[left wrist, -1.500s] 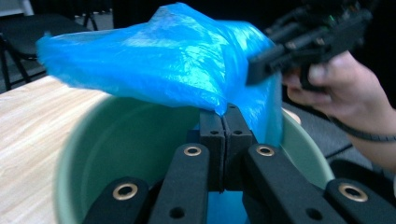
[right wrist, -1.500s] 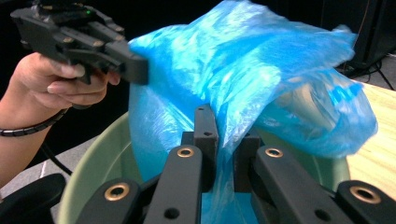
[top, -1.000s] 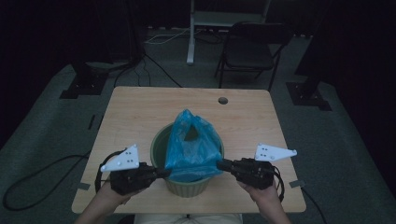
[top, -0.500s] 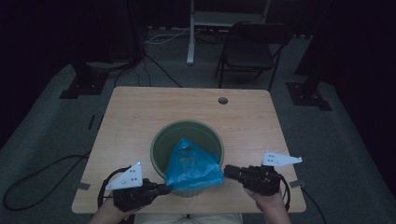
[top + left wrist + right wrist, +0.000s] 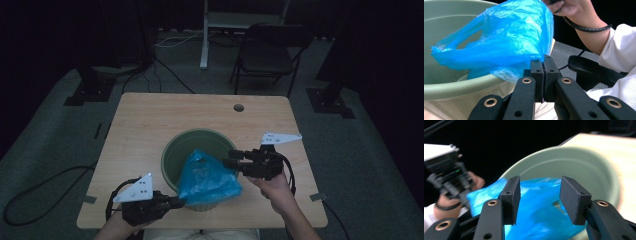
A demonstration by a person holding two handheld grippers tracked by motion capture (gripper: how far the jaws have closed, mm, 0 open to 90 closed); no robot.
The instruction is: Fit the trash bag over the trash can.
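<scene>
Your left tool, at the lower left of the high view, has its jaws pressed together on an edge of the blue plastic bag; the left gripper view shows the film pinched between the pads. The bag drapes over the near rim of the green bin, at the centre of the table. Your right tool, right of centre, has its jaws spread apart with nothing between them, just beside the bag's upper edge over the bin.
</scene>
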